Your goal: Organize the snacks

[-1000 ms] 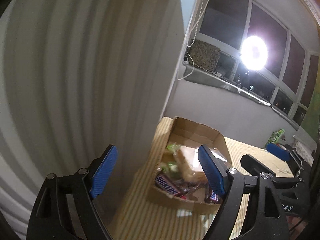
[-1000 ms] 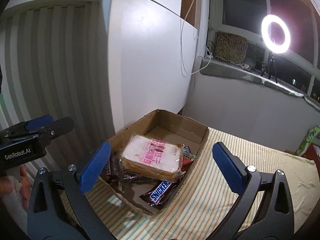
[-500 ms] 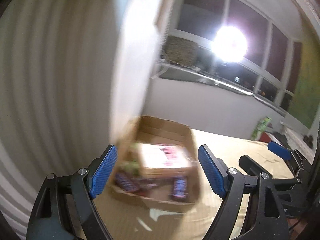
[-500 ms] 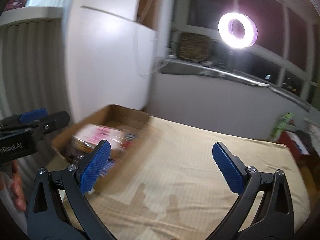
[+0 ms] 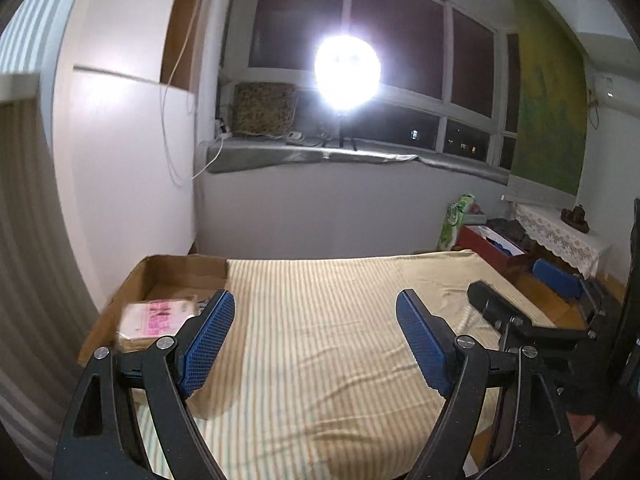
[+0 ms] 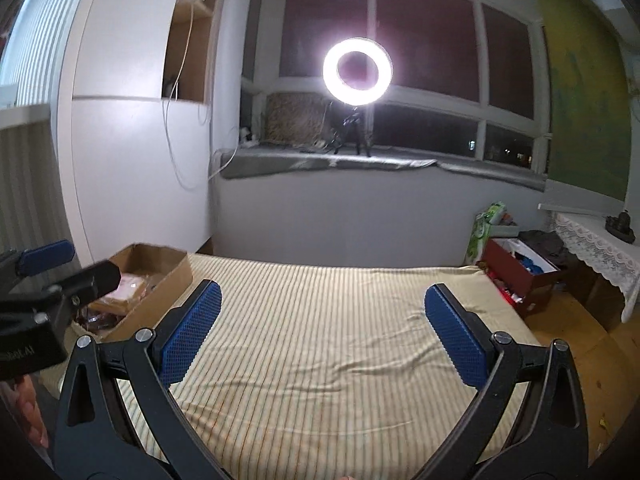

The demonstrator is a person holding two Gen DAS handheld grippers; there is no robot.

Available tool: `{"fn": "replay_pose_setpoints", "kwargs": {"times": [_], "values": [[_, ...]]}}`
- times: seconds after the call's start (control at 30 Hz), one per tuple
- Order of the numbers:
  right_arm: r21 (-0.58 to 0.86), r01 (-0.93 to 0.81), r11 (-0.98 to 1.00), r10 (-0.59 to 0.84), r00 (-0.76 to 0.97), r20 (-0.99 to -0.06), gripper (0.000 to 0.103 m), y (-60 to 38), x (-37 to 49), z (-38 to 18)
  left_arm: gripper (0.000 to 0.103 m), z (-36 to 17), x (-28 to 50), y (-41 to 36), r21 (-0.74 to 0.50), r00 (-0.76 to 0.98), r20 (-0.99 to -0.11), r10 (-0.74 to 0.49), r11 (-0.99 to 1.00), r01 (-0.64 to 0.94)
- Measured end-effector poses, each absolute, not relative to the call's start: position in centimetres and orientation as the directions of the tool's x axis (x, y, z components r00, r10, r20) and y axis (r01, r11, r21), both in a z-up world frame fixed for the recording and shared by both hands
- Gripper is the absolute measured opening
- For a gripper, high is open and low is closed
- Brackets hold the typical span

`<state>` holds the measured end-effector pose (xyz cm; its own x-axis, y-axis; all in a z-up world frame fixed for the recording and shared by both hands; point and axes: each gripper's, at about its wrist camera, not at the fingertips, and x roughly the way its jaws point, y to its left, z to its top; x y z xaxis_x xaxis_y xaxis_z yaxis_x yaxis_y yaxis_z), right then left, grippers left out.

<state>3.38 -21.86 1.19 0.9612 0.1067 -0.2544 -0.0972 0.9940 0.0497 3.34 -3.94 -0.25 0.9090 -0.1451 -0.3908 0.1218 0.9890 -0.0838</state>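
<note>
A brown cardboard box (image 5: 176,276) stands at the far left of the striped cloth (image 5: 328,320), against the white wall. A wrapped pack of sliced bread with pink print (image 5: 154,314) lies in it; other snacks under it are mostly hidden. The box also shows in the right wrist view (image 6: 160,276). My left gripper (image 5: 316,340) is open and empty above the cloth, just right of the box. My right gripper (image 6: 322,332) is open and empty over the middle of the cloth. Each gripper shows at the edge of the other's view.
A white cabinet wall (image 5: 132,168) rises behind the box. A ring light (image 6: 357,71) stands on the window sill. A red box of clutter (image 6: 520,272) and a green pack (image 6: 486,232) sit past the cloth's right end, beside a lace-covered table (image 6: 596,248).
Both grippers have swung right, away from the box, and now face the middle of the cloth. The box has slid to the left edge of both views. Both stay open.
</note>
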Motion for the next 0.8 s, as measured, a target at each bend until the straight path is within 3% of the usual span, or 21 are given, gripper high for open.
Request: {"fn": "replay_pose_setpoints", "kwargs": {"times": [0.8], "values": [[0.013,-0.15,0.989,0.149,0.963,-0.226,0.103,-17.8,1.5,2.4,0.083,0.4,0.0,-1.2,-0.07,0.932,-0.352,-0.091,0.995,0.07]]}}
